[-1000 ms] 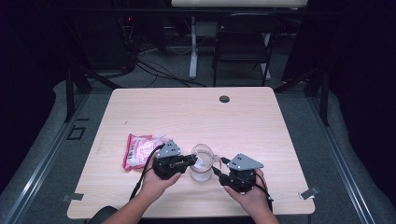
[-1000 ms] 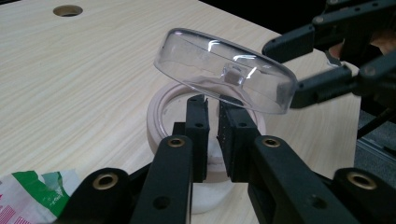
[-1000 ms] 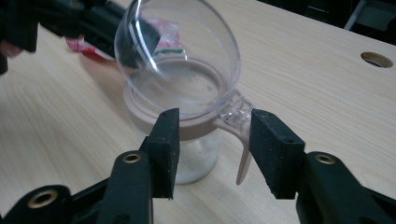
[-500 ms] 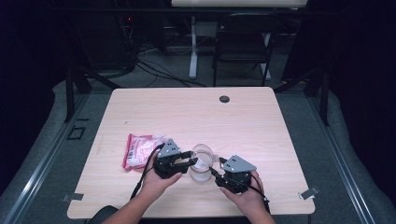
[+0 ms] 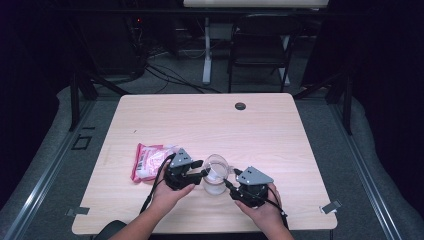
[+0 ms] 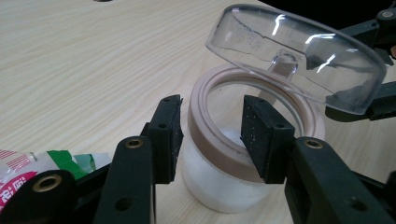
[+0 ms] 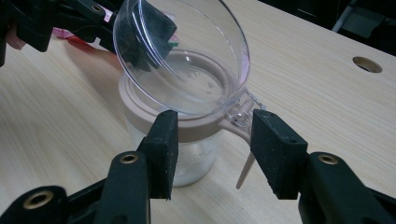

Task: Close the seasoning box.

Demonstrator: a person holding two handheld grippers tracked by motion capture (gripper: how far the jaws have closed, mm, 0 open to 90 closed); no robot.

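Note:
A clear jar (image 5: 216, 176) with a beige collar and white powder in its bottom stands near the table's front edge. Its clear domed lid (image 6: 289, 51) is tipped up on its hinge (image 7: 239, 113). My left gripper (image 5: 202, 170) reaches in from the left. In the left gripper view its jaws (image 6: 212, 133) straddle the collar's near wall, one pad outside and one over the mouth; they have just been opening and do not press. My right gripper (image 5: 231, 181) comes from the right, open, with the hinge and collar (image 7: 187, 128) between its pads (image 7: 212, 149).
A pink and white packet (image 5: 149, 161) lies just left of my left gripper, close to the jar. The wooden table (image 5: 200, 120) has a cable hole (image 5: 240, 106) at its far side. A folding chair (image 5: 262, 45) and cables sit beyond the table.
The left gripper's jaws have spread apart at the jar's rim. Both hands stay about where they were, and the jar has not shifted.

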